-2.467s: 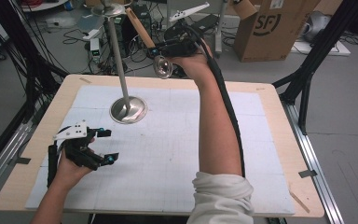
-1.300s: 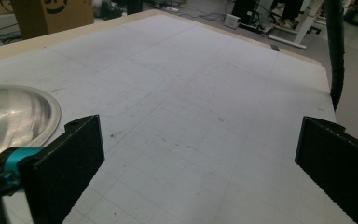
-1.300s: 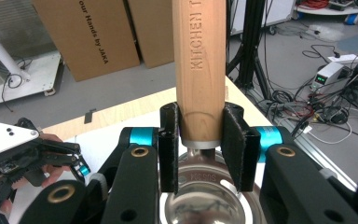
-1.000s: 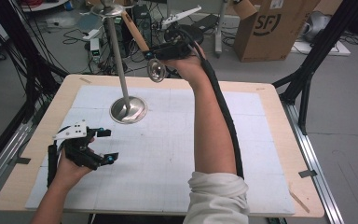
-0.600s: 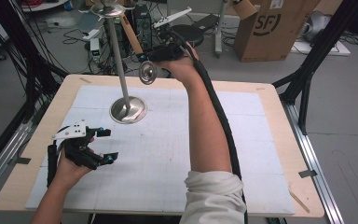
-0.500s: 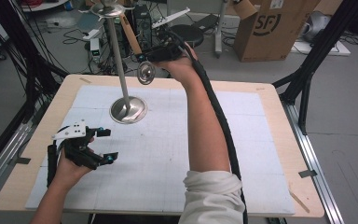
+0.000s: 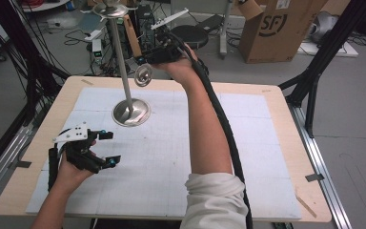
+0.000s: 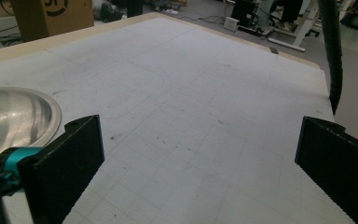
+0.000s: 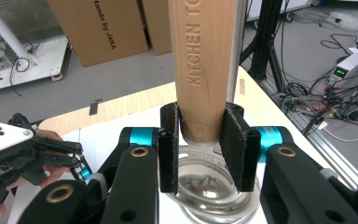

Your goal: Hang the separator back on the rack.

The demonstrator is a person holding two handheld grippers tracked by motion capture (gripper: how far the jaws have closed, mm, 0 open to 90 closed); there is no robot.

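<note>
Jaws of the right gripper (image 9: 199,147) are clamped on the wooden handle of a ladle (image 9: 205,70), just where the wood meets the shiny metal bowl. In the right gripper view the handle is flat, smooth and light brown, with letters pressed into it, and it runs straight away from the jaws. The round metal bowl sits below the pads, bright like a mirror. In the high view the right gripper (image 7: 140,60) holds the ladle (image 7: 143,75) up in the air over the far edge of the table (image 7: 286,119). There the handle slants up and back, and the bowl hangs low, turned toward the person. The ladle is close to a tall metal stand (image 7: 123,71), which has a thin straight pole and a round shiny base resting on the white grid mat (image 7: 171,157). The left gripper (image 7: 106,149) rests near the left edge of the table, and its black ribbed jaws are wide apart with nothing between them.
</note>
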